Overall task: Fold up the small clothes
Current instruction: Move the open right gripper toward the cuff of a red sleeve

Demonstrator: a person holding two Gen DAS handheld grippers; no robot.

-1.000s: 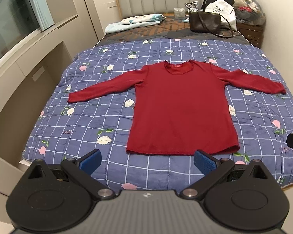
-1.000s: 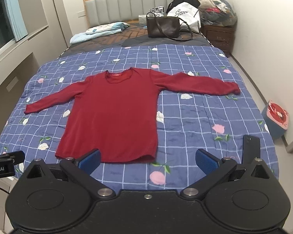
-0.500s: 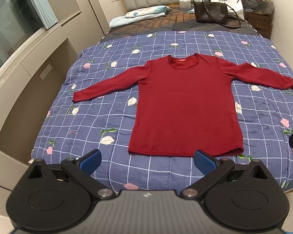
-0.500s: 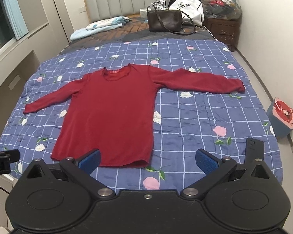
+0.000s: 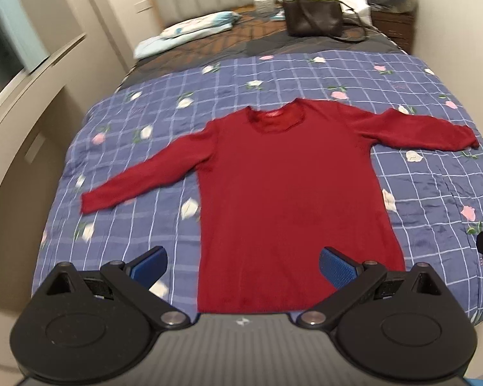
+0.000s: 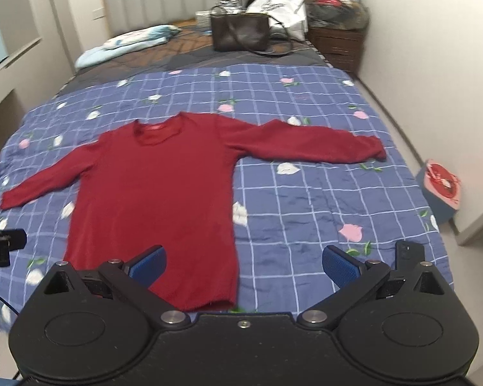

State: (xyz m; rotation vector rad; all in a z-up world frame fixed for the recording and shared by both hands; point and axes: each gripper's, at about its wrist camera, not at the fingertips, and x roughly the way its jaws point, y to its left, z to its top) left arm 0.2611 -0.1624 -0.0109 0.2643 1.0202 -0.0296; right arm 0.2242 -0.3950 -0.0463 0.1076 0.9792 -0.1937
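A dark red long-sleeved sweater (image 5: 286, 199) (image 6: 154, 193) lies flat on the blue checked quilt, collar toward the headboard and both sleeves spread out sideways. My left gripper (image 5: 243, 265) hovers open above the sweater's hem, its blue pads wide apart with nothing between them. My right gripper (image 6: 243, 265) is also open, above the hem's right corner and the bare quilt beside it. Neither gripper touches the cloth. The nearest strip of the hem is hidden behind the gripper bodies.
The quilt (image 5: 428, 193) (image 6: 306, 193) covers the near part of the bed. At the head end are a folded light blue blanket (image 6: 128, 43), a brown handbag (image 6: 240, 32) and bags. A wooden nightstand (image 6: 336, 46) stands at the right wall, a small box (image 6: 441, 189) on the floor.
Both grippers have moved forward over the foot of the bed, so the sweater looks larger and nearer. Both grippers stay open. The sweater has not moved.
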